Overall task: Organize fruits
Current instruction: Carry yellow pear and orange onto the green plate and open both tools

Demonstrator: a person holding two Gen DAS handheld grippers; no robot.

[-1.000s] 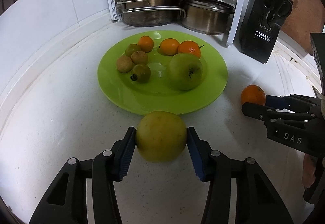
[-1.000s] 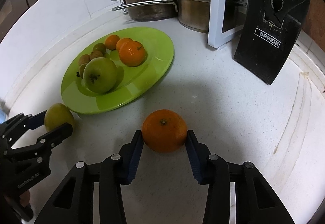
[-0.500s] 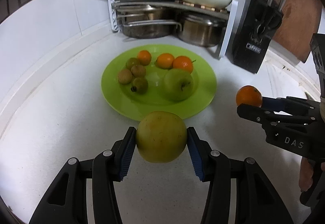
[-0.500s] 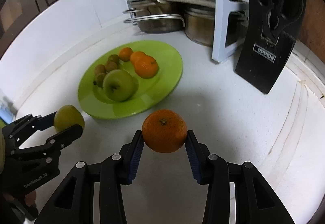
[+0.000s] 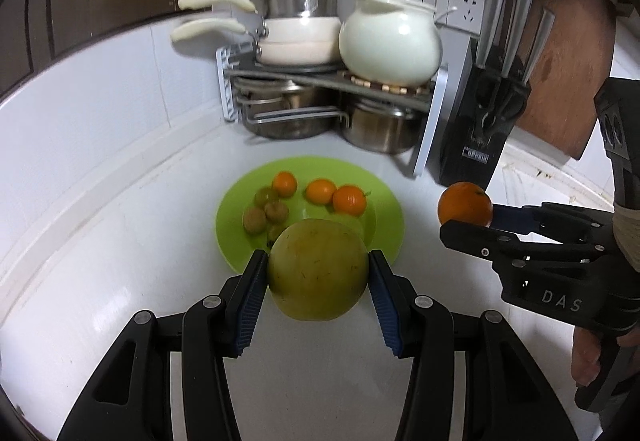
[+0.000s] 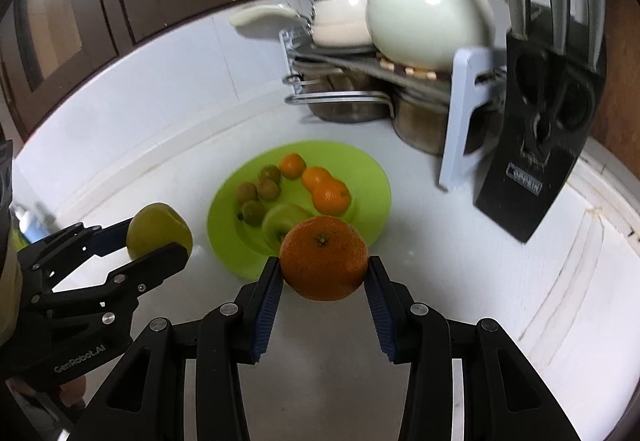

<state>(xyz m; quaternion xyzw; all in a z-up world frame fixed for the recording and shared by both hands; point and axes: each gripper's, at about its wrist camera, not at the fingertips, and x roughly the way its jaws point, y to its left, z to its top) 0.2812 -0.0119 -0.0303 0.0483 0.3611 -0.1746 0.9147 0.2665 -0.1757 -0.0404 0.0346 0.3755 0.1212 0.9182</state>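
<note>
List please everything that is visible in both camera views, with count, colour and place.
yellow-green apple: 1, held in the left gripper, in the air
large orange: 1, held in the right gripper, in the air
plate: 1, bright green, on the white counter
small oranges: 3, at the plate's back
small brownish-green fruits: 4, on the plate's left
green apple: 1, on the plate
pots: several, steel and cream, on the corner rack
white jar: 1, on top of the rack
knife block: 1, black, right of the rack
fingers: 2 per gripper, black with blue pads
</note>
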